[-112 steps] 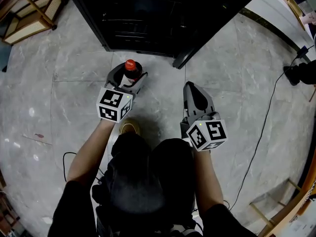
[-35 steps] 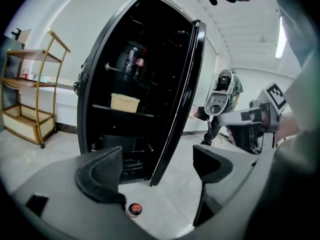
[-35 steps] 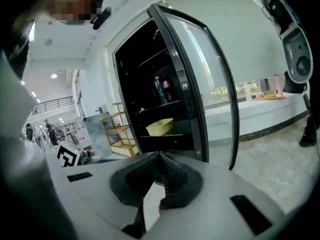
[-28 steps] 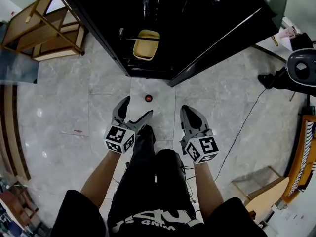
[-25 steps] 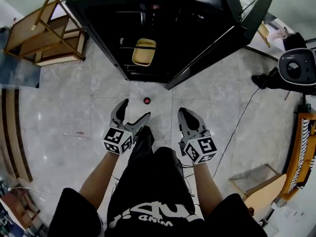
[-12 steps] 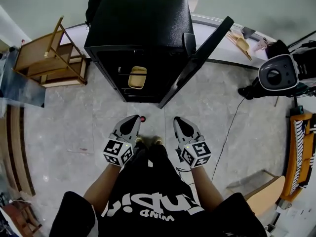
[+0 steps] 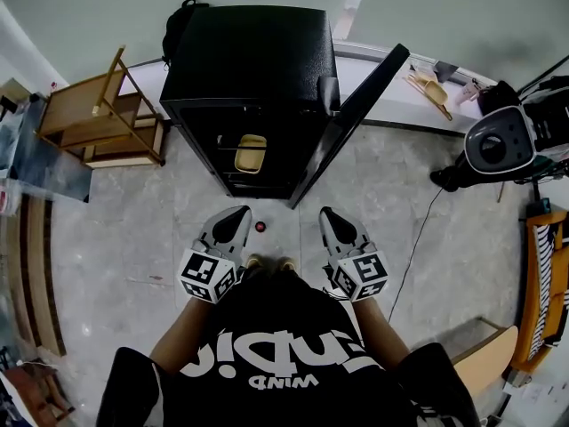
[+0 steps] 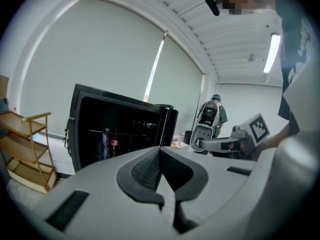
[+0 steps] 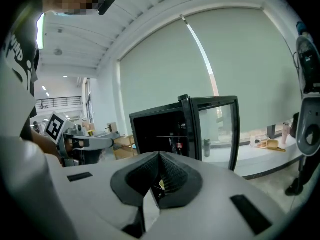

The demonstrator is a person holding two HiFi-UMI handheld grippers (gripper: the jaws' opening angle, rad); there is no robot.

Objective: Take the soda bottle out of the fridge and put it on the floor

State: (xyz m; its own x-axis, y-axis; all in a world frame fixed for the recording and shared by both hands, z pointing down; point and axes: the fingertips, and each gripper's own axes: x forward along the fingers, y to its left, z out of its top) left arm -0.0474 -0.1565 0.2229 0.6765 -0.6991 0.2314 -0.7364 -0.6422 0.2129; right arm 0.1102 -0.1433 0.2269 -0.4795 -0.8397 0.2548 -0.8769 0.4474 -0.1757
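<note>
Two tongs, the left gripper (image 7: 238, 214) and the right gripper (image 7: 327, 214), are shut tight on nothing, and the soda bottle (image 7: 260, 227) stands on the floor (image 7: 400, 203) down between them, near the open fridge (image 7: 258, 60), so now just keep feet (image 7: 254, 261) and tongs from bumping it over, I think.

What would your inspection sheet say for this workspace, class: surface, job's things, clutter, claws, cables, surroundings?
Surface: grey tiled floor.
Job's things: soda bottle stands on the floor before the open black fridge, free of both claws.
Clutter: yellow container on a fridge shelf.
Grippers: left claw shut, empty; right claw shut, empty.
Cables: black cable across the floor, right side.
Surroundings: wooden rack left, round white appliance right.
</note>
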